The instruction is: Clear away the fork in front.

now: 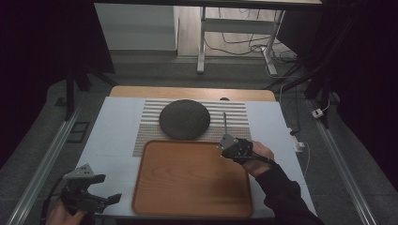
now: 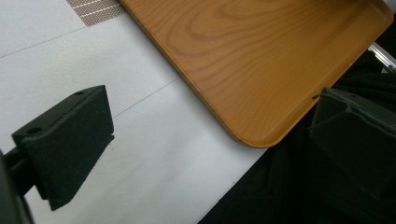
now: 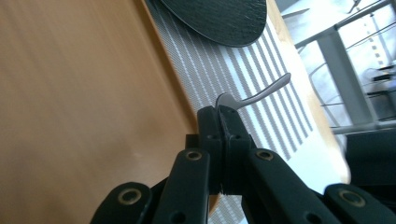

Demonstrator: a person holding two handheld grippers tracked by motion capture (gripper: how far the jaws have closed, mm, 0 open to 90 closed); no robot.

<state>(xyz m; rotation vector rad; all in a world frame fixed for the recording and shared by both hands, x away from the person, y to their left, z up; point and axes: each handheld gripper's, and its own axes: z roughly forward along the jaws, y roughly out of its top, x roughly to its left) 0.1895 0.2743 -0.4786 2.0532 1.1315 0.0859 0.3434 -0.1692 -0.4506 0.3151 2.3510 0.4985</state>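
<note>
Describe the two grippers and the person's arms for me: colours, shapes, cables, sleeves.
Both tools are matte black. The left gripper carries a grey three-cornered plate on top, and its jaws are blocky wedges faced with rough dark padding. The right gripper has linked black arms with round pivot bolts leading to narrow flat jaws. The right arm wears a black sleeve.

Plate point(image 1: 184, 118) on mat point(image 1: 234, 117), behind tray point(image 1: 192, 205)
</note>
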